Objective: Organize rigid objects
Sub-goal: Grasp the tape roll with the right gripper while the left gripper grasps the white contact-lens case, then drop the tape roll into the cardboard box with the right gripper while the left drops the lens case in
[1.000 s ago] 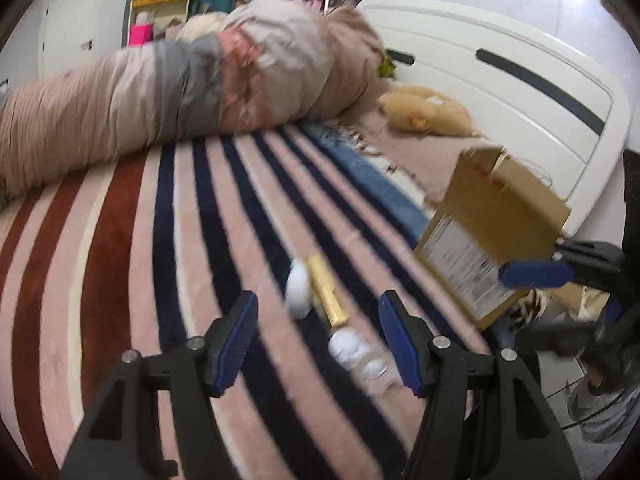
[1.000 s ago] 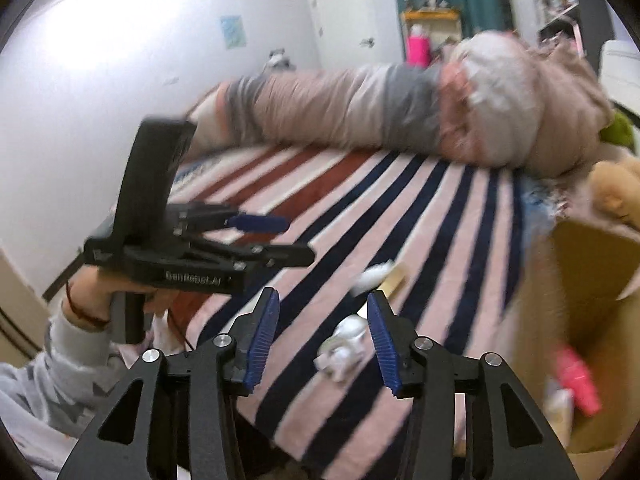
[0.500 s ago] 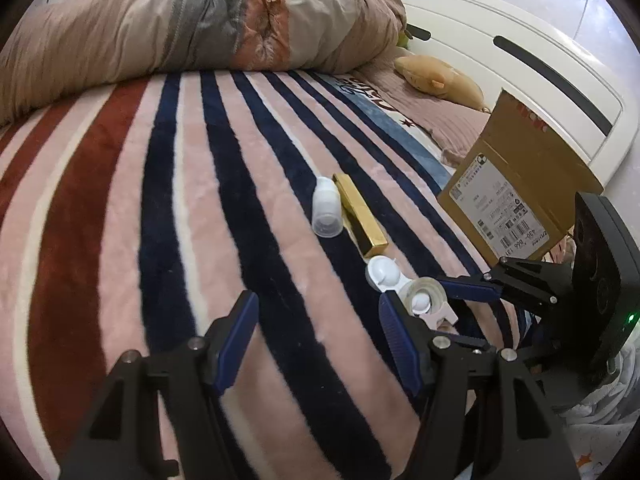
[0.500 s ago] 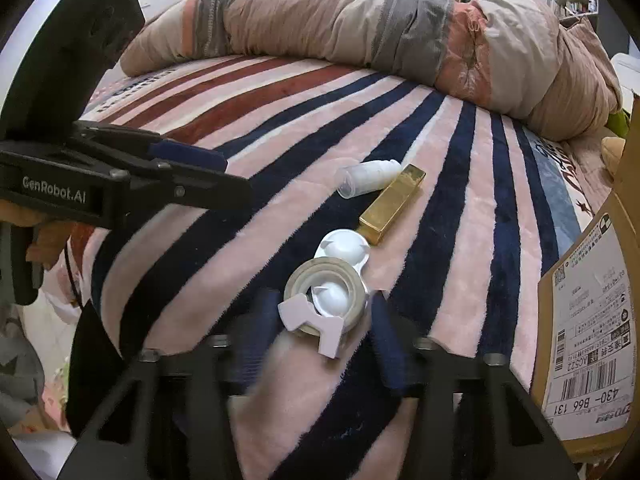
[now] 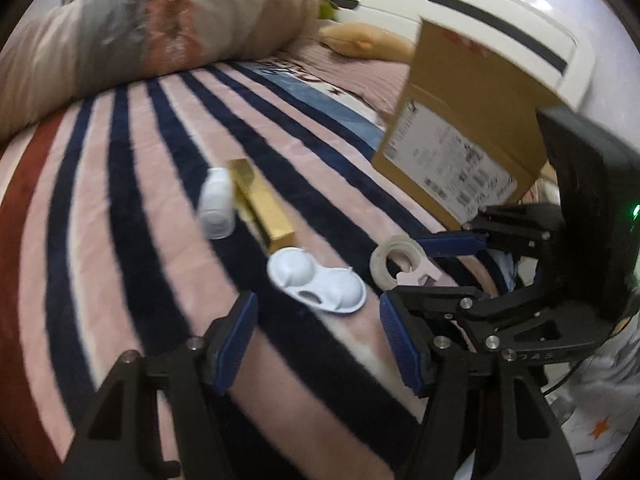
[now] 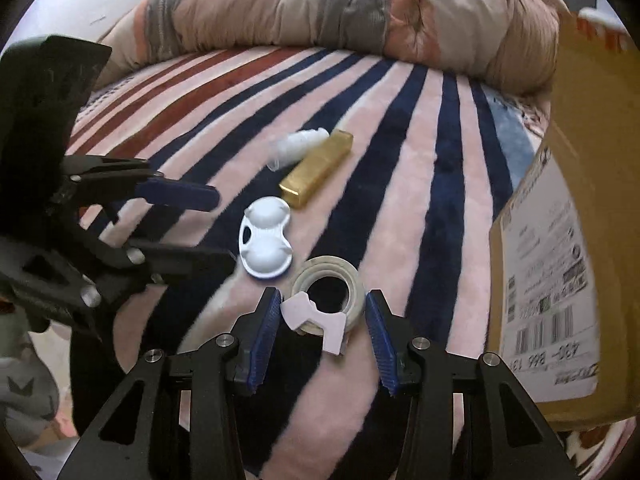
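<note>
On the striped blanket lie a tape roll (image 6: 329, 295) with a white dispenser tab, a white two-dome case (image 6: 265, 243), a gold bar-shaped box (image 6: 318, 172) and a small white bottle (image 6: 296, 147). My right gripper (image 6: 320, 334) is open, its blue pads on either side of the tape roll, apart from it. My left gripper (image 5: 318, 342) is open just in front of the white case (image 5: 316, 280). The tape roll (image 5: 394, 260), gold box (image 5: 260, 204) and bottle (image 5: 216, 208) also show in the left wrist view. The right gripper (image 5: 456, 264) shows there, around the tape.
An open cardboard box (image 6: 580, 240) with a shipping label stands at the right on the bed, also in the left wrist view (image 5: 464, 148). A rolled duvet (image 6: 340, 20) lies across the far side. A white headboard (image 5: 500, 24) is behind. The left gripper (image 6: 188, 224) shows at left.
Both grippers have moved closer to the objects. The right gripper's pads now flank the tape roll; the left gripper has shifted right to face the white case.
</note>
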